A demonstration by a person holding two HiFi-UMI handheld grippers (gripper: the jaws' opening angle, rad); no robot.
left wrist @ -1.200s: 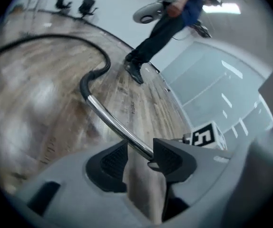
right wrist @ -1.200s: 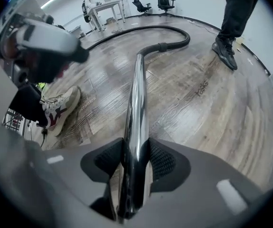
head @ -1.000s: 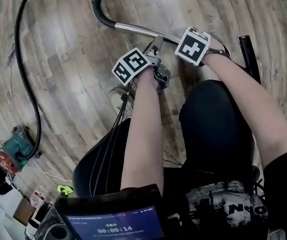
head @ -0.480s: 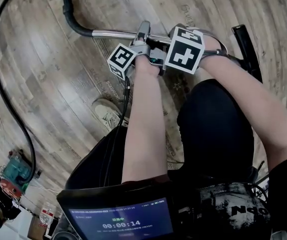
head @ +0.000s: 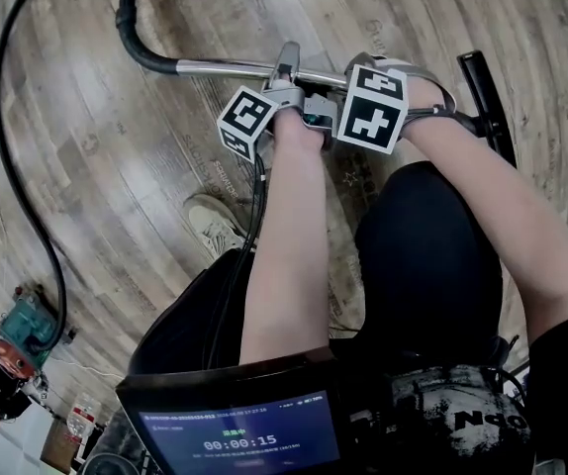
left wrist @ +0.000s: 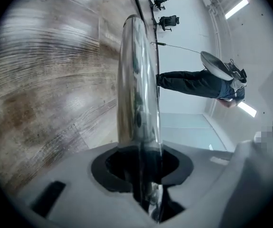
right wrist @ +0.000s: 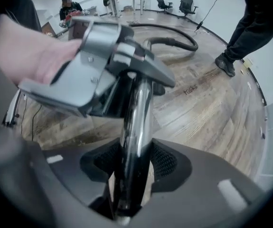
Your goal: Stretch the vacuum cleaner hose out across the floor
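Standing over one pale wood-plank floor [head: 116, 216], a person works one vacuum wand with two hand-held tools. One thick black vacuum hose [head: 126, 28] curves down from the upper left of the head view and joins one shiny chrome tube [head: 220, 65] lying across the top centre. One thin black cable [head: 12, 156] loops down the left edge. One pale shoe [head: 210, 224] shows left of centre.

The grey left gripper [left wrist: 141, 175] and the dark right gripper [right wrist: 131, 165] sit side by side on that tube. The left one's jaws are closing round the tube, with a dark gap beside it. The right one's jaws are opening, its mesh pads [right wrist: 164, 158] touching the tube on both sides.
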